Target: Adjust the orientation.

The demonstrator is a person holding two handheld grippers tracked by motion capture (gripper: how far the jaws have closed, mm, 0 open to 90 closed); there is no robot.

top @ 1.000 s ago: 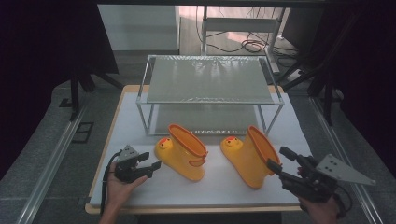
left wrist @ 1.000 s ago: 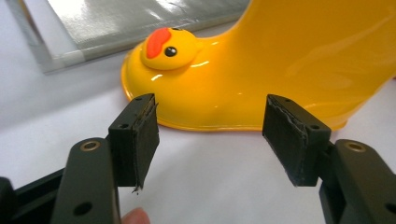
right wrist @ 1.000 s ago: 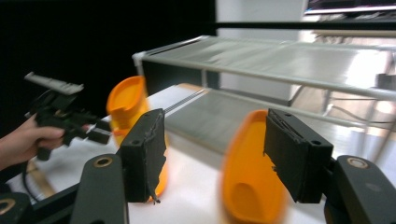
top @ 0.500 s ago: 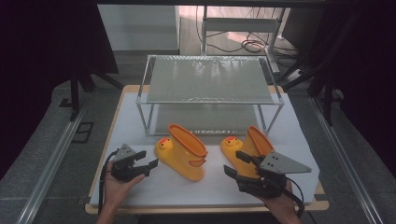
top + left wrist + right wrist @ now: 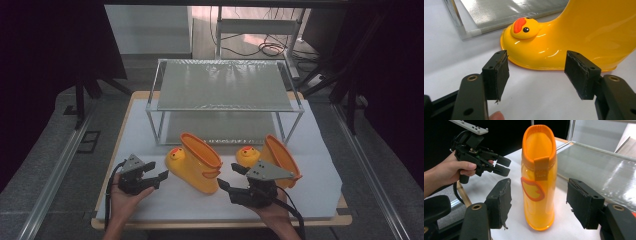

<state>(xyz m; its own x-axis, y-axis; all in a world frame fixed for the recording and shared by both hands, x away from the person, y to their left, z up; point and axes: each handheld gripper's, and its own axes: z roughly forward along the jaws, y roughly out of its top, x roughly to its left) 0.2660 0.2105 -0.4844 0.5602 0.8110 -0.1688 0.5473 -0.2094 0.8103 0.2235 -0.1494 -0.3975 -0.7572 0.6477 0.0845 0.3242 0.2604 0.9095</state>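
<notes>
Two glossy yellow duck-faced boots stand on the white mat. The left boot (image 5: 196, 164) has its duck toe (image 5: 525, 28) pointing at my left gripper (image 5: 159, 179), which is open a short way from the toe with nothing between its pads (image 5: 499, 72). My right gripper (image 5: 229, 176) is open between the two boots, aimed at the left boot's heel (image 5: 537, 195), whose orange rim and pull tab face it. The right boot (image 5: 274, 156) stands just behind the right gripper's grey plate.
A metal-framed two-level rack (image 5: 225, 107) stands behind the boots on the mat (image 5: 145, 127). The table's front edge (image 5: 220, 220) runs close under both hands. In the right gripper view the left gripper (image 5: 499, 166) shows beyond the boot.
My right gripper has swung left from the table's right corner to the gap between the boots, facing the left boot's heel. The left gripper has barely moved.
</notes>
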